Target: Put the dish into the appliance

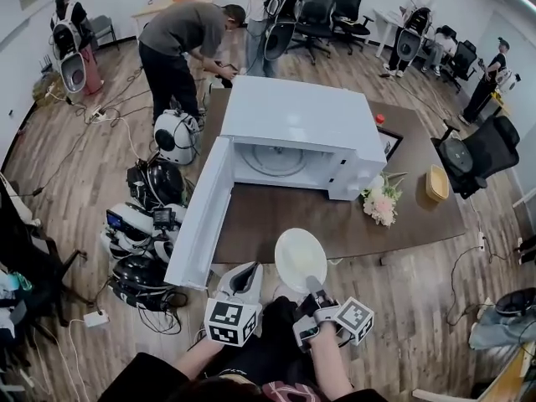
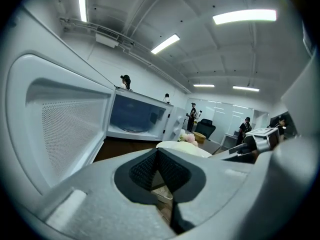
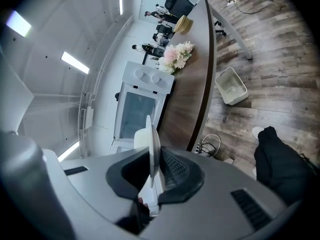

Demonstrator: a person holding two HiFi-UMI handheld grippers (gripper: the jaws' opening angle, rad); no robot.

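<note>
1. Head view: your right claw (image 1: 314,290) is clamped on the near rim of the dish (image 1: 300,260). The dish is a white plate, held over the near edge of the desk (image 1: 335,224) at 6 o'clock from the microwave (image 1: 293,120). The door (image 1: 203,216) stands wide open toward 8 o'clock. Your left claw (image 1: 243,281) sits at 9 o'clock of the right one, apart from the dish.
2. Left gripper view: the left claw (image 2: 158,154) has its tips together on nothing. Only this view looks level into the microwave (image 2: 137,116) at 11 o'clock, with the dish (image 2: 185,148) just past the tips at 1 o'clock.
3. Right gripper view: only here do you see the dish (image 3: 152,139) edge-on, with the pads (image 3: 172,171) pressing both faces over a narrow strip of rim. It is probably stiff, glazed, slick and breakable. Held by one edge, its weight levers against the pads, so a deeper bite on the rim would be safer. Carry it level and slowly.
</note>
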